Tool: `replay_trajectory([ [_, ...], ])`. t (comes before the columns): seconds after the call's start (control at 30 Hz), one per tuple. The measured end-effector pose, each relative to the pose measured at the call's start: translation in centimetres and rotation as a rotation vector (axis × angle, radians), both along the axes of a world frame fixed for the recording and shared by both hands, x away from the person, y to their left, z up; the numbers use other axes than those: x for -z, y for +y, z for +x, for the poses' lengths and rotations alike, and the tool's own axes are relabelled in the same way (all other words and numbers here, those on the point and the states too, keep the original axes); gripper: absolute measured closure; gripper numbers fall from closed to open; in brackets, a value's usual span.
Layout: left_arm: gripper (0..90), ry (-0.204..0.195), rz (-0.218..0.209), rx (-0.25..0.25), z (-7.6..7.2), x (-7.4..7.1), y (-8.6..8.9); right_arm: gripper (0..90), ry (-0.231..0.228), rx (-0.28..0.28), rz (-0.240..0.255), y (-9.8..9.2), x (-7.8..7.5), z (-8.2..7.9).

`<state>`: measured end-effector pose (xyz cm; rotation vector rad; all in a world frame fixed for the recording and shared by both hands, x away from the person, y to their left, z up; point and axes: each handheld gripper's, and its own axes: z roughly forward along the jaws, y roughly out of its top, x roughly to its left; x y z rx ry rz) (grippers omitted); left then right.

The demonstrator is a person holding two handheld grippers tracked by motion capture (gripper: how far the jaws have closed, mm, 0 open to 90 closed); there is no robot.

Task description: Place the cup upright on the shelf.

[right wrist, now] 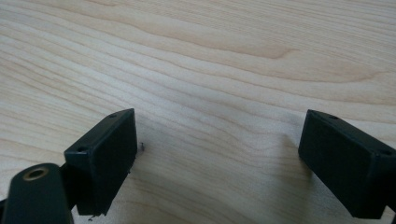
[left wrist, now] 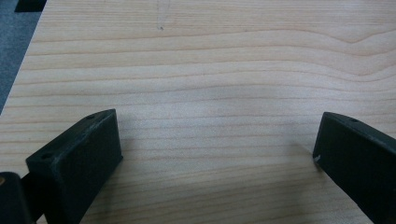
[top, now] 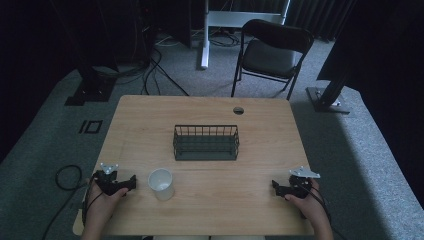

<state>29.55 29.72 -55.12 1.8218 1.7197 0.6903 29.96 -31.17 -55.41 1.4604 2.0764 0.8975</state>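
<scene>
Plainly 2 wide-open grippers, left gripper [top: 131,183] and right gripper [top: 275,186], both empty.

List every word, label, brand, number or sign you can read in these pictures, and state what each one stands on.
None can be read: the white cup, the wire basket, the wooden table, the folding chair and both grippers, left and right, show no lettering.

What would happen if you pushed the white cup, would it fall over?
Probably it would slide or tip easily: the white cup looks thin, empty and light. It stands upright with its mouth wider than its base, so a high push may topple it. Squeezing hard might crush it.
</scene>
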Motion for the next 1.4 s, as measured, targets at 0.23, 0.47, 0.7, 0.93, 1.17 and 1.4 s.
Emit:
replay_trajectory([
  [0.23, 1.3, 0.000, 0.000, 0.000, 0.0, 0.0, 0.0, 10.8, 0.000, -0.001, 0.001, 0.0, 0.0, 0.0],
  [0.47, 1.3, 0.000, -0.001, 0.000, 0.0, 0.0, 0.0, 10.2, 0.001, -0.005, 0.001, 0.0, 0.0, 0.0],
  [0.7, 1.3, -0.001, -0.001, 0.000, 0.0, 0.0, 0.0, 10.3, 0.002, -0.007, -0.001, 0.0, 0.0, 0.0],
  [0.93, 1.3, -0.001, -0.001, -0.001, 0.0, 0.0, 0.0, 10.4, -0.002, -0.022, -0.002, 0.0, 0.0, 0.1],
  [1.17, 1.3, -0.001, 0.000, 0.000, 0.0, 0.0, 0.0, 10.5, -0.009, -0.063, 0.006, 0.4, -0.4, 0.3],
  [1.4, 1.3, -0.001, 0.000, 0.000, 0.0, 0.0, 0.0, 10.5, -0.025, -0.097, 0.022, 1.4, -0.7, 0.4],
])
